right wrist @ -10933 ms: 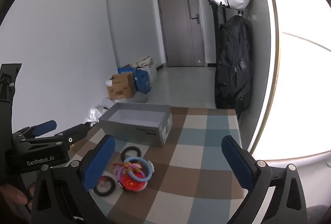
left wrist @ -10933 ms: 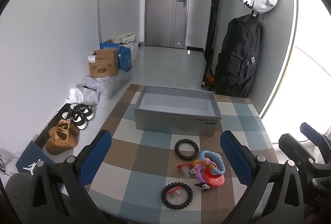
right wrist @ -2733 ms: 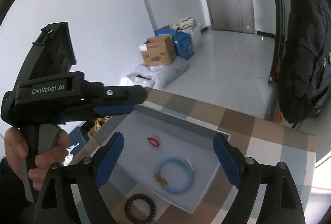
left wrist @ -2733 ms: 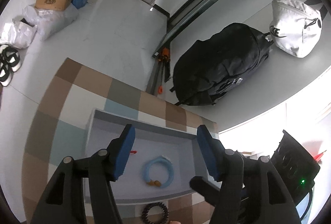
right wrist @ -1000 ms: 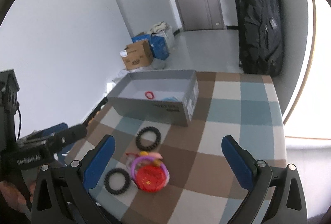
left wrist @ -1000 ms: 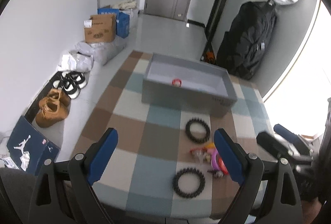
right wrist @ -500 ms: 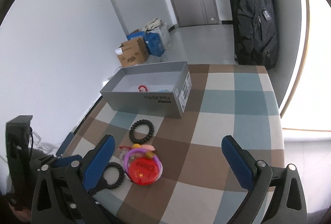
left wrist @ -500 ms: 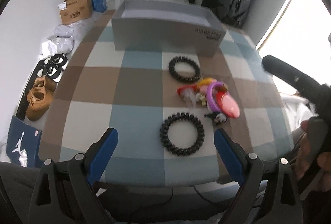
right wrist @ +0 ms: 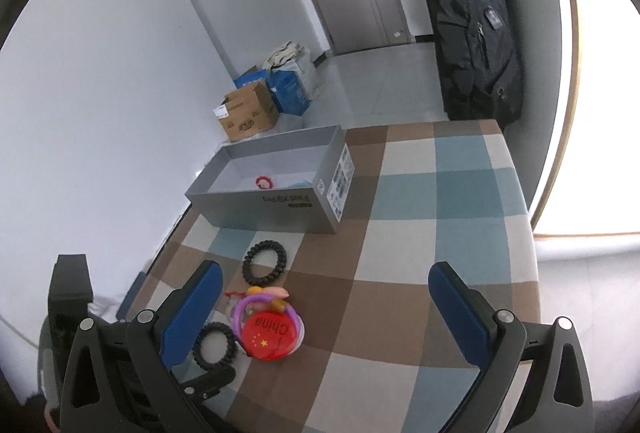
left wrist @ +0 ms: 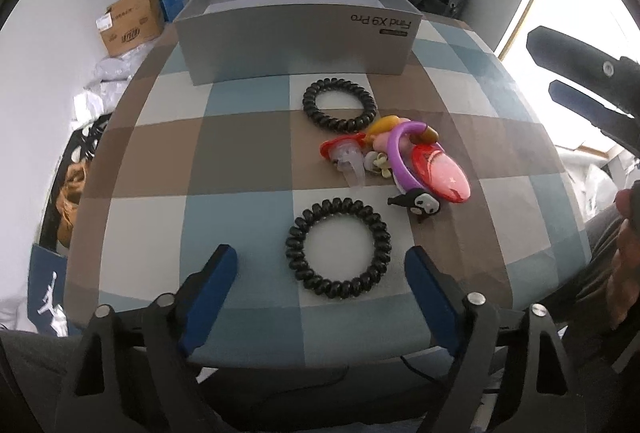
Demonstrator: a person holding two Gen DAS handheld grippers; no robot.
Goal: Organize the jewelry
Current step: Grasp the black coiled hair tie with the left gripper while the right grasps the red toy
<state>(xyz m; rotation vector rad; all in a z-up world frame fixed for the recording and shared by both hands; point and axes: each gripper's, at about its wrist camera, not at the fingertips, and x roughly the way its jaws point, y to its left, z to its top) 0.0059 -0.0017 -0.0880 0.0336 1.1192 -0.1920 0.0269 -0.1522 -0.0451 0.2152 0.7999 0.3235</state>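
My left gripper (left wrist: 320,265) has just been closing, its fingers still apart around the near black coil bracelet (left wrist: 338,247) without touching it. That bracelet lies on the checked cloth (left wrist: 240,153), nearer me than the grey box (left wrist: 296,41). My right gripper (right wrist: 324,293) hangs wide open, empty.

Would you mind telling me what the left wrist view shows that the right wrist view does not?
Only the left wrist view shows the penguin charm and shoes on the floor. Only the right wrist view shows inside the box, where a red ring lies. Both show the box, two black coil ties, the purple ring and the checked cloth.
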